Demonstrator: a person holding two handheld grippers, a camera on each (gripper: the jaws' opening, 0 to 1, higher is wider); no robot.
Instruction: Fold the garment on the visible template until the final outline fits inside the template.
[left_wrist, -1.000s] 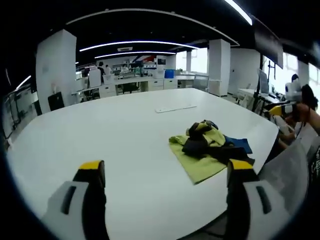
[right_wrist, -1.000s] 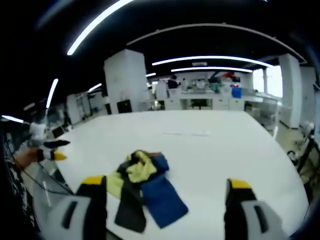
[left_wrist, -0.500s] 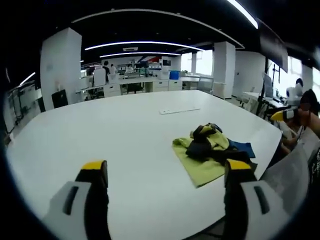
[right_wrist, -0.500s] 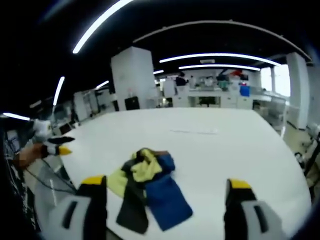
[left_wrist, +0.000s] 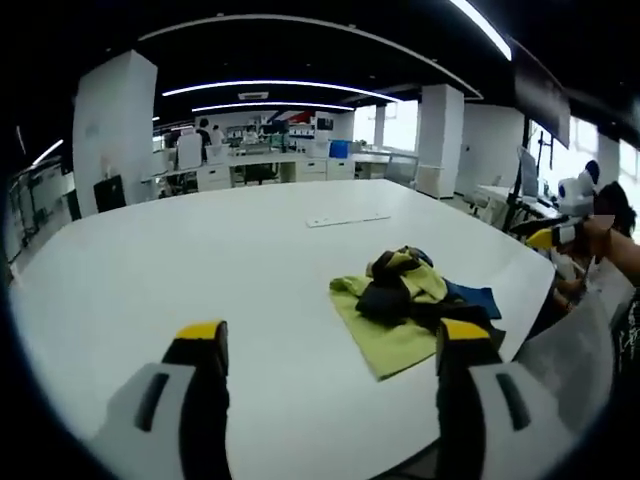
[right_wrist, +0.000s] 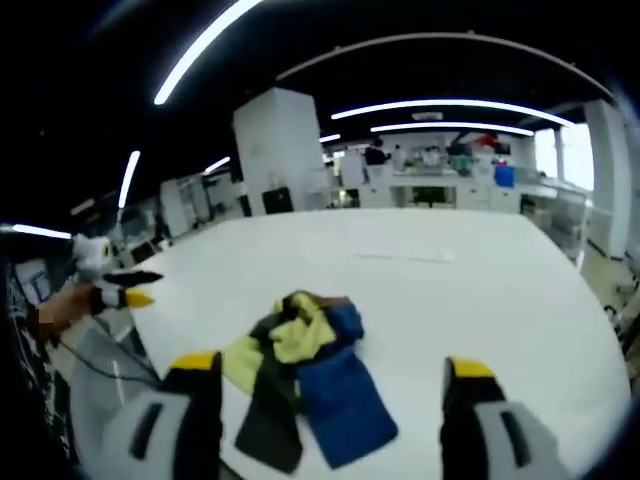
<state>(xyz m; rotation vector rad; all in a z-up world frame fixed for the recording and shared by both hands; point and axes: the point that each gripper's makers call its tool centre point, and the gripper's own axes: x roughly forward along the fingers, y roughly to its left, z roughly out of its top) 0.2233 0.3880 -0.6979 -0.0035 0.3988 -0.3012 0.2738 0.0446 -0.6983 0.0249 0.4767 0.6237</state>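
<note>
A crumpled garment (left_wrist: 408, 298) in yellow-green, black and blue lies bunched on the white table (left_wrist: 200, 260) near its right edge. My left gripper (left_wrist: 330, 342) hovers open over the table's near side, short of the garment, with nothing between its jaws. In the right gripper view the same garment (right_wrist: 305, 385) lies close in front, blue part nearest. My right gripper (right_wrist: 332, 366) is open above the table edge, just short of the cloth. Each gripper appears in the other's view, held by a hand: the right gripper (left_wrist: 552, 236) and the left gripper (right_wrist: 122, 296).
A thin pale flat strip (left_wrist: 348, 218) lies on the table beyond the garment, also seen as the strip (right_wrist: 405, 257). A grey chair back (left_wrist: 572, 345) stands by the table's right edge. Desks, white pillars (left_wrist: 112, 130) and people fill the room behind.
Both views have shifted slightly with the hands, and the right gripper view is a little closer to the garment. The garment lies as before, and both grippers stay open.
</note>
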